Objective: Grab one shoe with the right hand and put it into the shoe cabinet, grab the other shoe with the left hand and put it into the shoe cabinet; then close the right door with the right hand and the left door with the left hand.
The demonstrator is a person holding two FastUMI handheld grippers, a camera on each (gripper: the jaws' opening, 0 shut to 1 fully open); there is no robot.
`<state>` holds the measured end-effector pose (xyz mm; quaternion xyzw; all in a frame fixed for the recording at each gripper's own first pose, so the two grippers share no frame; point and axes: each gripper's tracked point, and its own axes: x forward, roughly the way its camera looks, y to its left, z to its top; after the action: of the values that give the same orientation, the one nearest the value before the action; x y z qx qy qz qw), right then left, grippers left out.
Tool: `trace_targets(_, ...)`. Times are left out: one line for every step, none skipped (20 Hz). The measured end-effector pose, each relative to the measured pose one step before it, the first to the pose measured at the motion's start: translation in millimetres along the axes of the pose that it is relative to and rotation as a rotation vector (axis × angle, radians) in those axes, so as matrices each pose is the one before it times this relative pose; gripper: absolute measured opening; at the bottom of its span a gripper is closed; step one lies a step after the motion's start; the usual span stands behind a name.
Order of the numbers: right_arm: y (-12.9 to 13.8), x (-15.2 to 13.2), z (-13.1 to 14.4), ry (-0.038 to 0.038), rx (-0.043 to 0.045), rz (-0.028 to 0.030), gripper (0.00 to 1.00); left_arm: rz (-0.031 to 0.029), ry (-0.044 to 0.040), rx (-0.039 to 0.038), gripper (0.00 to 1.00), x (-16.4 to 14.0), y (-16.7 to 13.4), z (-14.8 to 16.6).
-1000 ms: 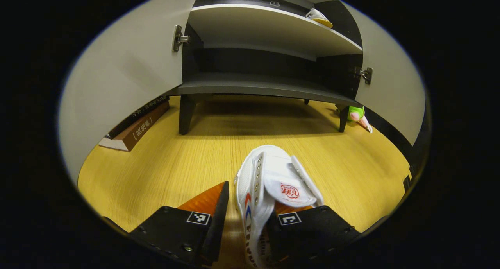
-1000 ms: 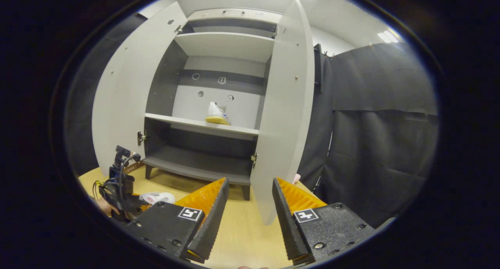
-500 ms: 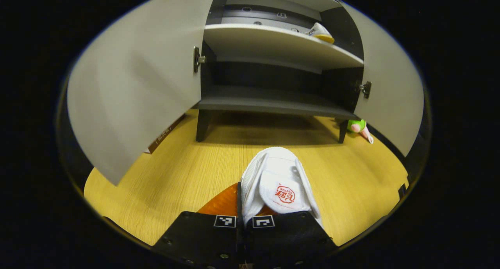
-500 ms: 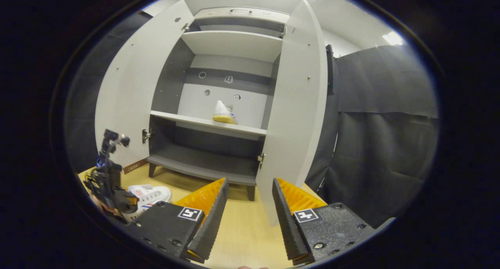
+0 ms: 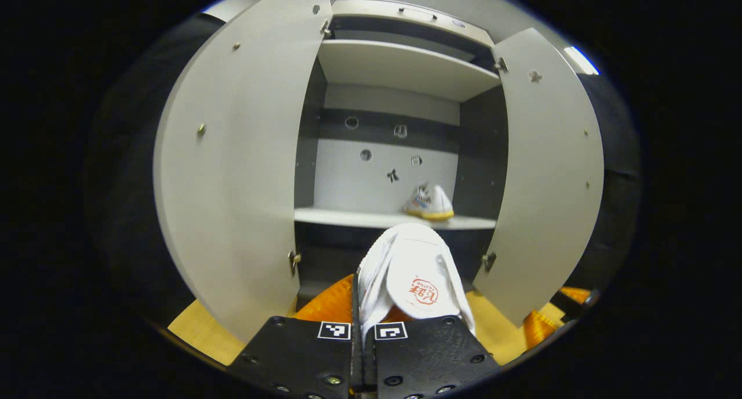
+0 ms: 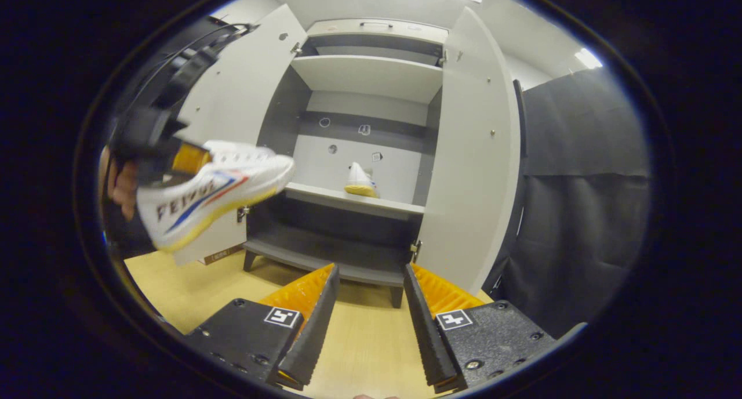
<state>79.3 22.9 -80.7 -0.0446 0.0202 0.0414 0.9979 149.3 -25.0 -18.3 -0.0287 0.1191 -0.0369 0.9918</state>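
The left claw (image 5: pixel 362 329) squeezed a white shoe (image 5: pixel 411 271), held up in front of the open cabinet (image 5: pixel 400 68). Another shoe (image 5: pixel 429 203) sat on its middle shelf (image 5: pixel 348 218). The right claw (image 6: pixel 365 323) was open and held nothing.

Around the cabinet

A yellow wooden floor (image 6: pixel 371 341) is lying under everything, black cloth (image 6: pixel 579 213) is hanging at its right edge, and a brown book (image 6: pixel 217 256) is resting near its left edge.

Bright ceiling light, fisheye-bent edges, raised shoe (image 6: pixel 214 184) motion-blurred.
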Motion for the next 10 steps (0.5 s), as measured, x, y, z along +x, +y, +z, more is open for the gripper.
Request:
trace_targets(-0.03,-1.82,2.29,-0.00448,0.00268,0.00292,0.72,-0.00421,-0.01016,-0.01028,0.00,12.33,-4.93,24.49)
trace_targets(-1.47,-2.41,0.46,-0.00510,-0.00023,0.00036,0.76,0.02051,0.01968,0.00055,0.01,24.26,2.32,16.00)
trace_targets(-2.75,-1.51,1.11,-0.00484,-0.00424,-0.00782,0.76,0.03136,0.02619,0.00987,0.01,24.77,4.12,15.51)
trace_targets(-1.46,-2.40,1.58,-0.00631,-0.00300,-0.00933,0.75,0.02406,0.02151,0.00644,0.01,22.06,1.17,9.45)
trace_targets(-3.03,-2.51,2.46,-0.00616,0.00120,-0.01065,0.75,0.00822,0.01020,-0.00364,0.01,24.08,-0.64,11.43)
trace_targets(-3.46,-1.66,0.20,-0.00256,0.00412,-0.00845,0.72,-0.00342,0.02575,-0.01695,0.01,19.98,-1.48,4.57)
trace_targets(-3.48,-0.85,-0.61,0.00072,0.00561,-0.00715,0.71,-0.00679,0.03092,-0.02073,0.01,20.66,0.99,2.61)
trace_targets(-2.23,0.12,-0.74,0.00374,0.00123,-0.00651,0.72,-0.01137,0.02618,-0.00526,0.01,19.23,2.07,1.97)
trace_targets(-3.77,0.79,-1.31,0.00658,-0.00003,-0.01091,0.72,0.00443,0.03423,0.00619,0.01,18.60,3.10,-0.39)
trace_targets(-3.35,0.26,-1.70,0.00737,0.00600,-0.00557,0.71,0.02435,0.04352,0.00574,0.01,19.21,1.59,-1.80)
